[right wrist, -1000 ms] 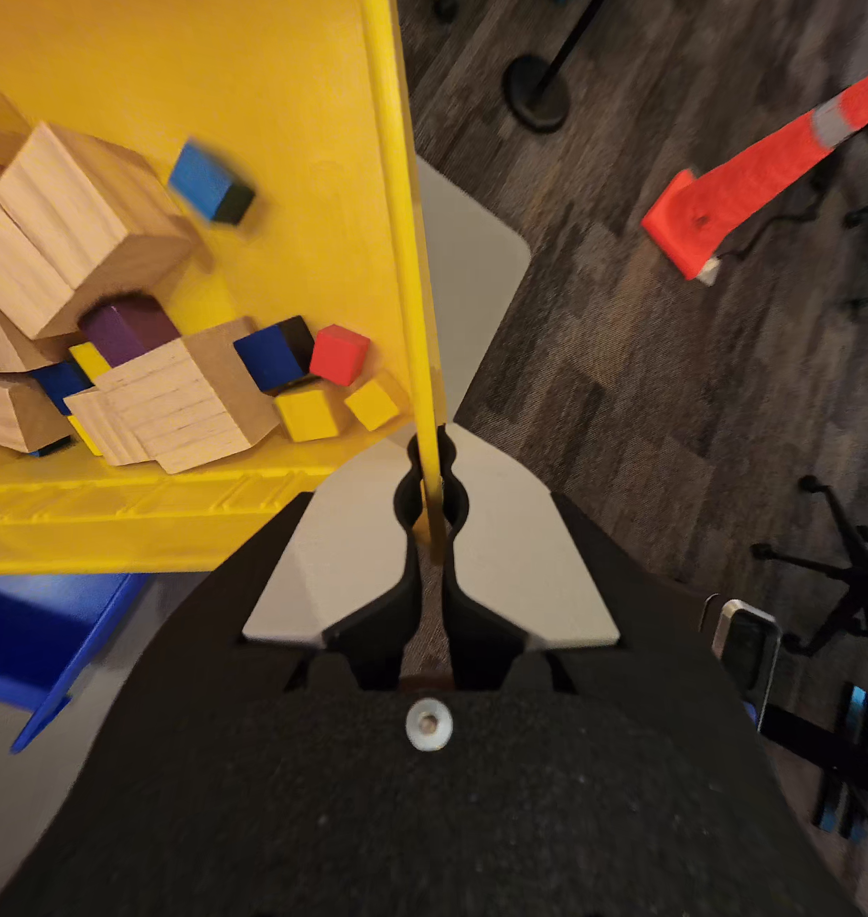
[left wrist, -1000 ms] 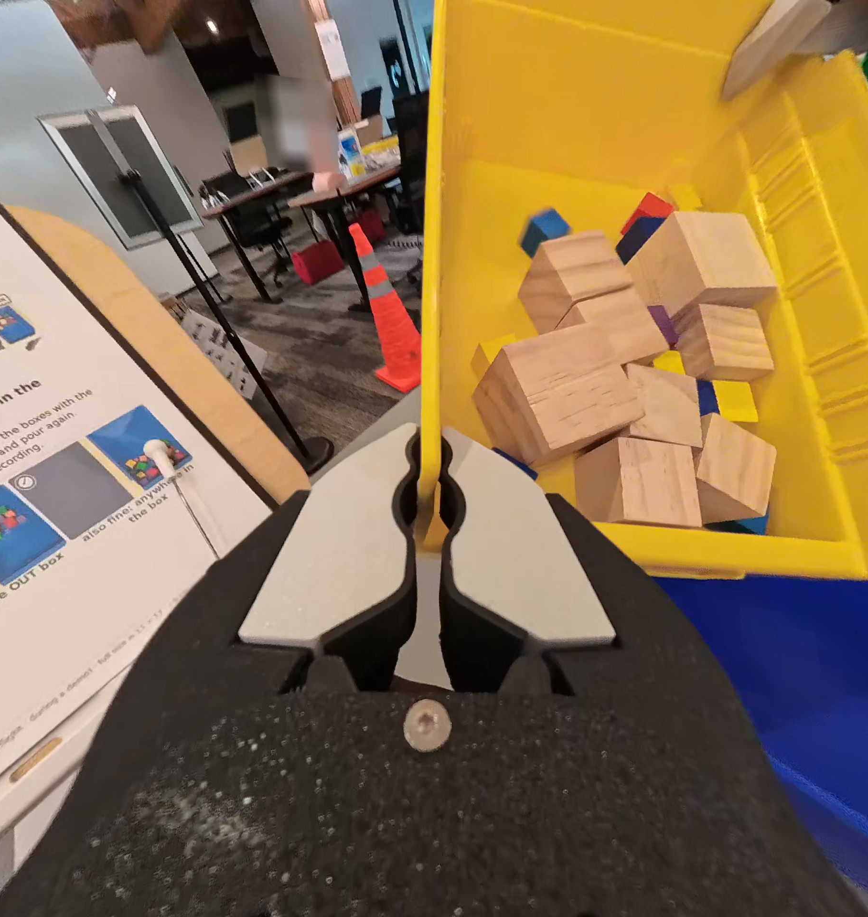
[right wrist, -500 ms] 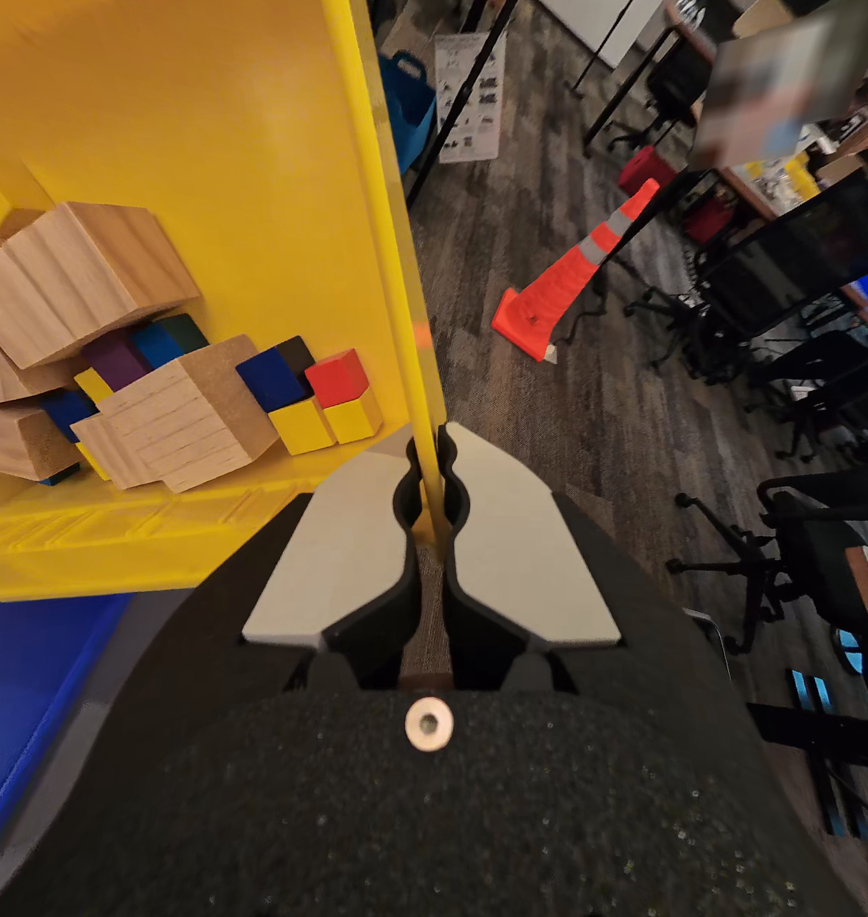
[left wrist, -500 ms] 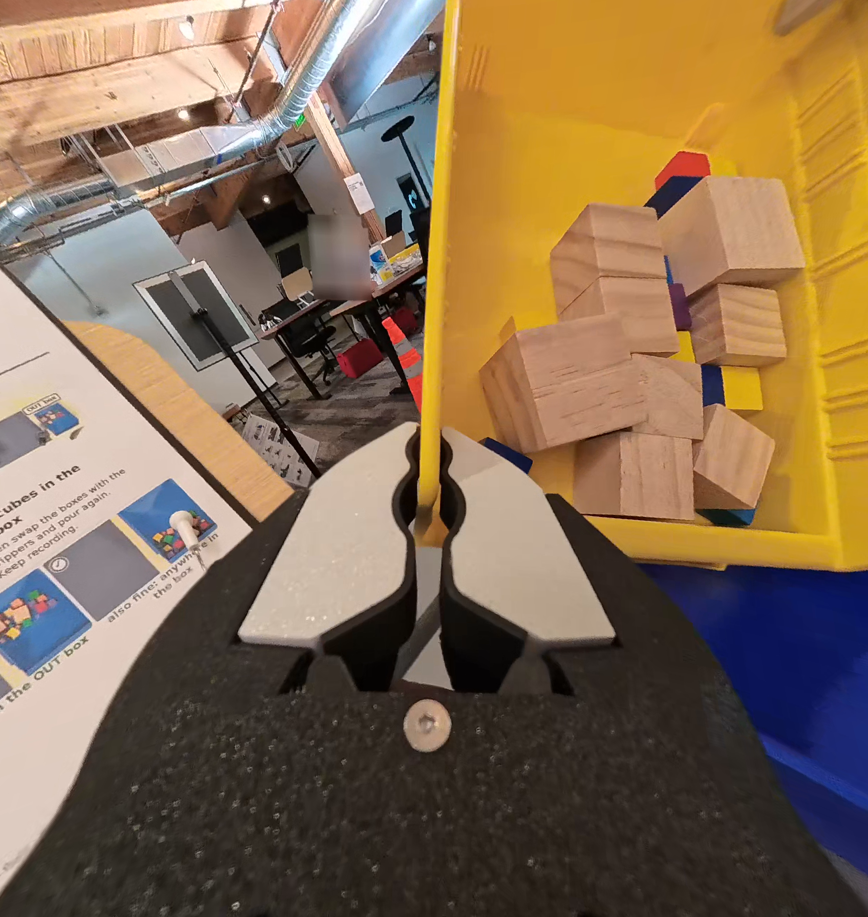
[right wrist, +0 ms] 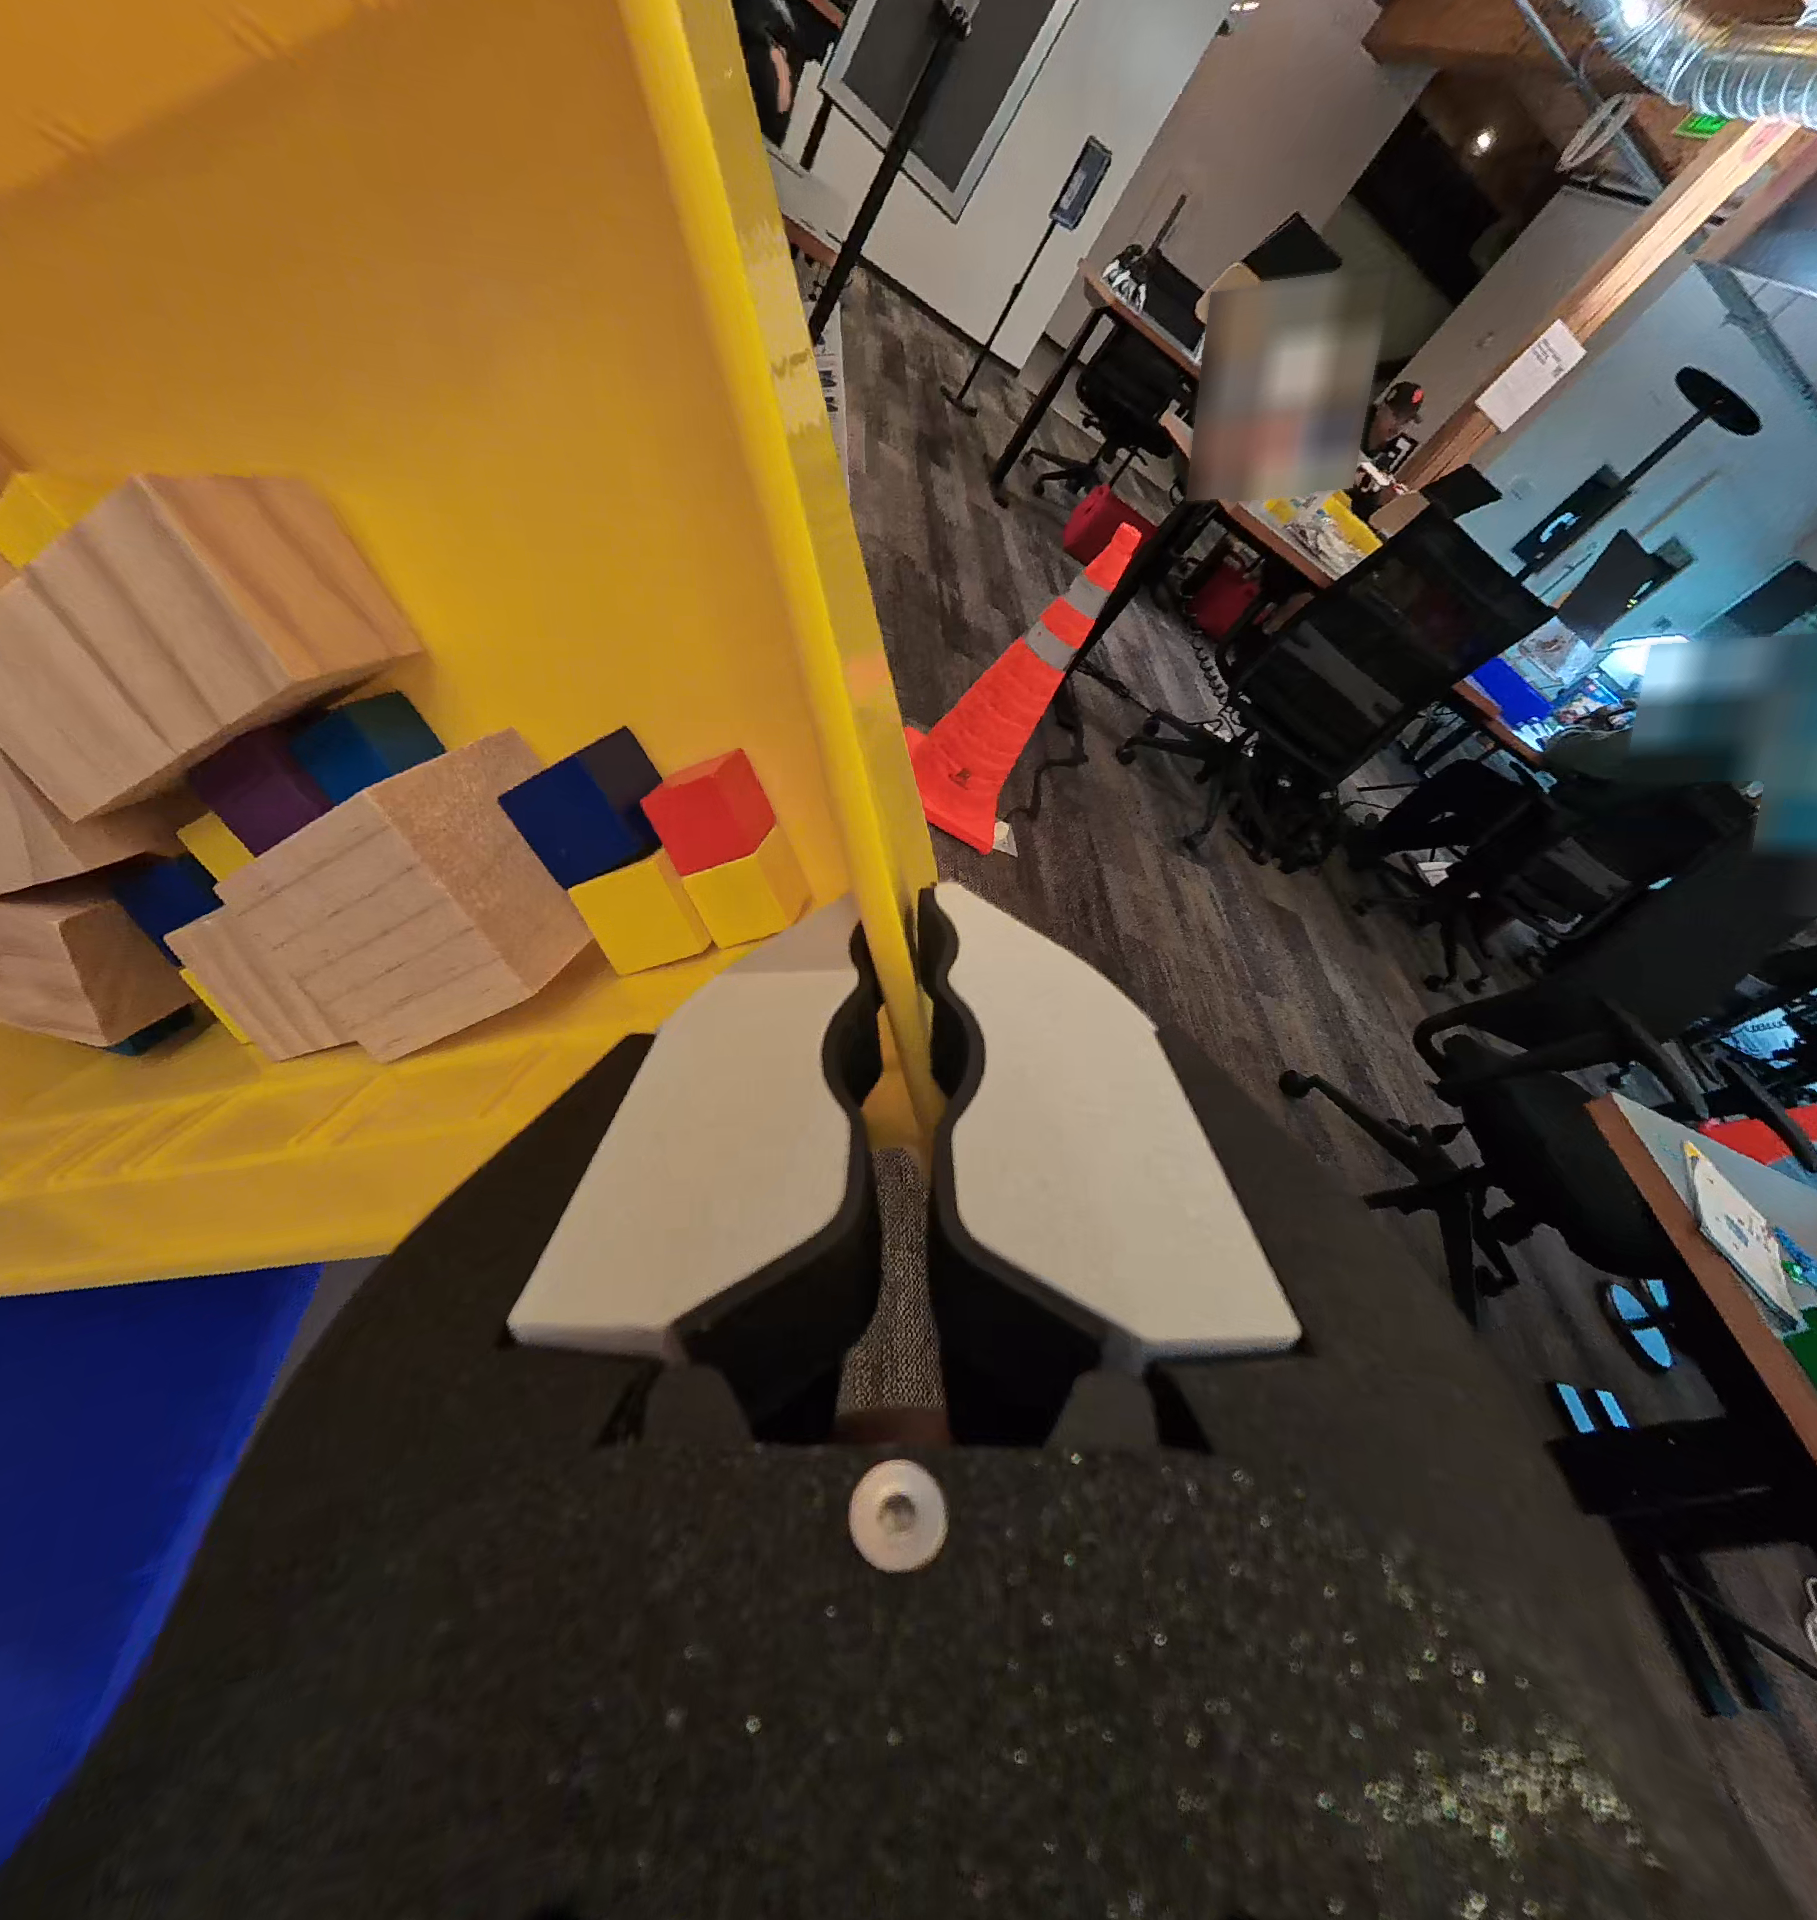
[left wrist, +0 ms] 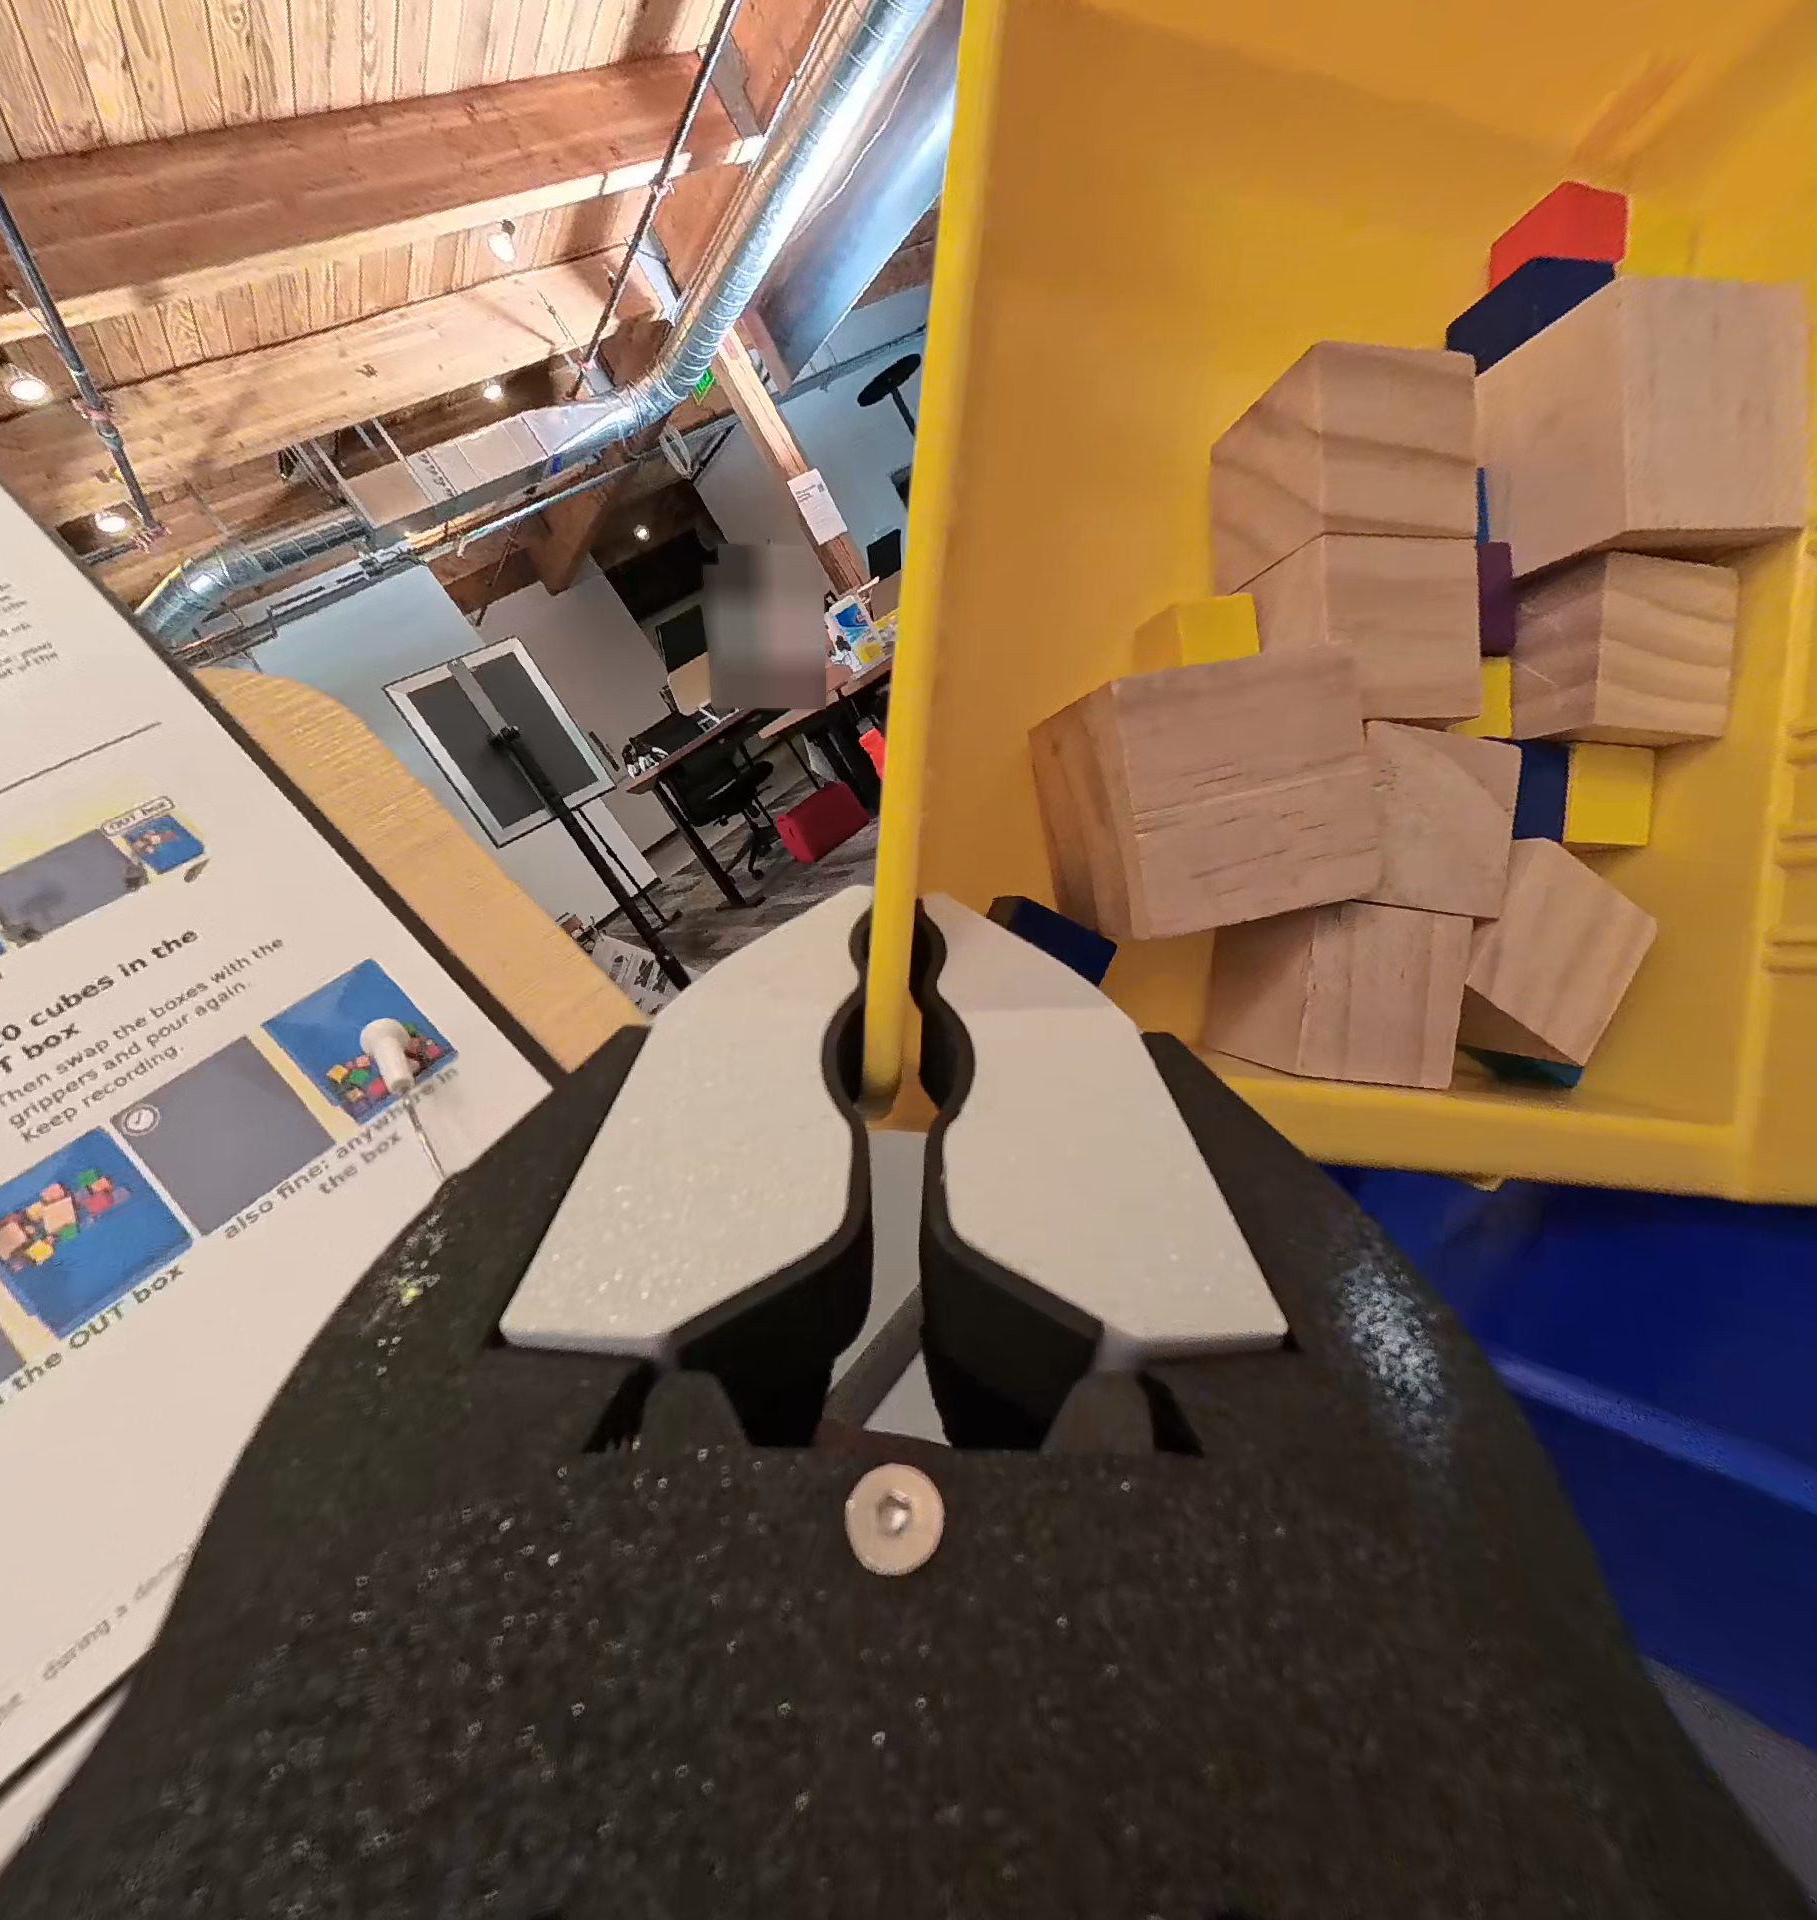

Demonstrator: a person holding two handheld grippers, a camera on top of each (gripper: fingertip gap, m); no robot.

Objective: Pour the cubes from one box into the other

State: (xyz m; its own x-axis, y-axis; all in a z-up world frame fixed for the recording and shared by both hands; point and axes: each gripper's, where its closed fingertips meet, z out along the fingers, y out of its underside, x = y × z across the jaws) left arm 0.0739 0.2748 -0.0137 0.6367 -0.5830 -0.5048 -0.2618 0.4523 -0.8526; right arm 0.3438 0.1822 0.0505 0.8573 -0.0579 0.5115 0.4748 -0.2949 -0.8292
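Both grippers hold a yellow box (left wrist: pixel 1195 260), tipped steeply. My left gripper (left wrist: pixel 891 997) is shut on its left wall edge. My right gripper (right wrist: pixel 899 997) is shut on its right wall edge (right wrist: pixel 779 416). Several large wooden cubes (left wrist: pixel 1236 790) and small red, blue, yellow and purple cubes (right wrist: pixel 712 810) are piled against the box's lower wall. The wooden cubes also show in the right wrist view (right wrist: pixel 405 914). A blue box (left wrist: pixel 1662 1382) lies directly below the yellow box, and its side shows in the right wrist view (right wrist: pixel 93 1507).
A white instruction sheet (left wrist: pixel 135 1091) on a board stands to the left. An orange traffic cone (right wrist: pixel 1018 707), office chairs (right wrist: pixel 1569 1122) and desks stand on the carpet floor to the right. A table edge (right wrist: pixel 1745 1340) with papers is at far right.
The yellow box has tilted further up, so both views now look higher into the room. The loose blue cube has come to rest and the cubes have settled into the lower corner.
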